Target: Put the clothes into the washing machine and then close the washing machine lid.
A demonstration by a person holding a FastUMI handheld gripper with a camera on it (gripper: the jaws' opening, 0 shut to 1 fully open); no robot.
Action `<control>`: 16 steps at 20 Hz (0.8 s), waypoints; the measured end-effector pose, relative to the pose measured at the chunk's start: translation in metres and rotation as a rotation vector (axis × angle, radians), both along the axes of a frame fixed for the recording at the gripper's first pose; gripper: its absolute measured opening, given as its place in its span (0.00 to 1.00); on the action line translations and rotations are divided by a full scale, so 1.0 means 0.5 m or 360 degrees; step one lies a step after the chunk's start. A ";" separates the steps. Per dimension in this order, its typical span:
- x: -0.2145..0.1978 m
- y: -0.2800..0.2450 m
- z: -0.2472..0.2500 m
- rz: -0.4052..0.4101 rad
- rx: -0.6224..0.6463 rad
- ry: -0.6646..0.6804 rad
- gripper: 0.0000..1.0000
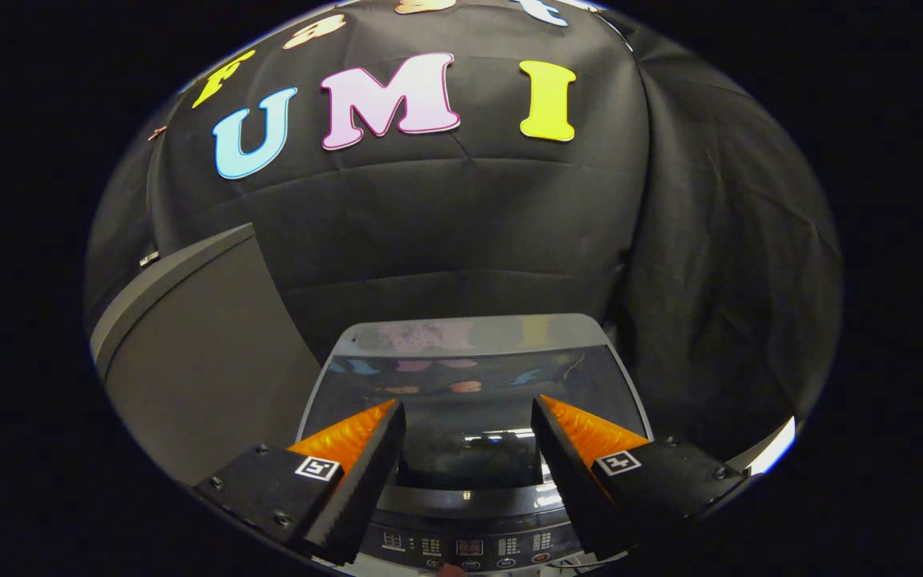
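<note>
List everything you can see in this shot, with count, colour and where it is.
washing machine: one, grey and black, below and between the fingers.
lid: one, dark glass with grey frame, lying flat on the machine, just ahead of the fingers.
control panel: one, black, on the machine's near edge.
grey panel: one, beside the machine, standing upright.
black cloth wall: one, behind the machine.
gripper: one, fingers open, holding nothing, over the lid.

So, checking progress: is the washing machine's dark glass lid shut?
Shut: the dark glass lid lies flat, reflecting the wall; the open gripper hovers above.
</note>
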State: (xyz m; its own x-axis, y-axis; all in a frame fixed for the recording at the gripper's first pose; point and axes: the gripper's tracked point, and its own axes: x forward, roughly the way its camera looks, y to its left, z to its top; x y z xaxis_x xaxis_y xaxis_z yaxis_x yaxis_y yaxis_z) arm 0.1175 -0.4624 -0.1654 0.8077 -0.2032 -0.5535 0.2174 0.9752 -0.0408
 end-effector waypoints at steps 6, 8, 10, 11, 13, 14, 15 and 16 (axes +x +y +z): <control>-0.027 0.010 -0.060 0.0057 -0.0044 0.0141 1.00; -0.036 0.018 -0.077 0.0062 -0.0023 0.0178 1.00; -0.036 0.029 -0.075 0.0066 -0.0003 0.0174 1.00; -0.033 0.038 -0.061 0.0072 0.0010 0.0150 1.00; -0.017 0.054 -0.016 0.0086 0.0026 0.0065 1.00; -0.008 0.064 0.013 0.0096 0.0027 0.0013 1.00; -0.001 0.072 0.041 0.0107 0.0023 -0.0038 1.00; 0.005 0.082 0.073 0.0116 0.0018 -0.0088 1.00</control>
State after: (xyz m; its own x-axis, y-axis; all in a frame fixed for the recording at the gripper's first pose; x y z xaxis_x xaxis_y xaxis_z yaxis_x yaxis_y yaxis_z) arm 0.1203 -0.4216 -0.1289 0.8494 -0.1371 -0.5096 0.1477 0.9888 -0.0199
